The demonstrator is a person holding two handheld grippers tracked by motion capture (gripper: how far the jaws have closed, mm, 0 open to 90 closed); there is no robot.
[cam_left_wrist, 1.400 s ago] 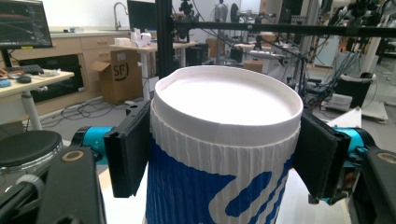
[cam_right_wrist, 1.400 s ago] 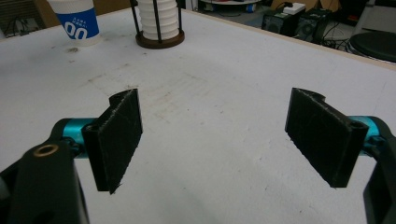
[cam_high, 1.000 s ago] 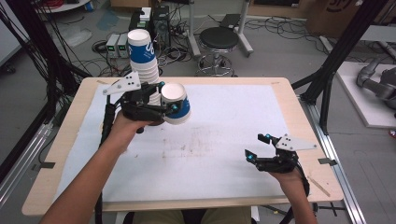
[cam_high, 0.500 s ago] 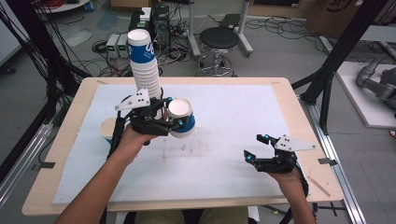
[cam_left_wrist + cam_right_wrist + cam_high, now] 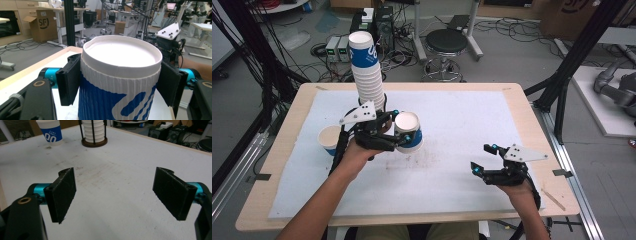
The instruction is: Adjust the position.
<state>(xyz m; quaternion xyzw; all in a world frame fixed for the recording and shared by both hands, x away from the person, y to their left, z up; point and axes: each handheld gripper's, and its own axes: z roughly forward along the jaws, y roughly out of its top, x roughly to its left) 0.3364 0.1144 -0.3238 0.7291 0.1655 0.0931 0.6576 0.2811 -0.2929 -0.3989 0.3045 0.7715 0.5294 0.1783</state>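
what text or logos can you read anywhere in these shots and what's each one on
"SF", inside a round mark: on the cardboard box on the floor behind the table, in the left gripper view.
"00", large white characters, with a small line above too blurred to read: on the blue band of the standing cup in the right gripper view.
White marks on the blue band of the cup stack: too blurred to read.
Blue print on the held cup: shapes, no readable letters.

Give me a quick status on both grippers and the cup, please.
Left gripper shut on paper cup. Right gripper open, empty. Second cup and cup stack stand close to the left gripper.
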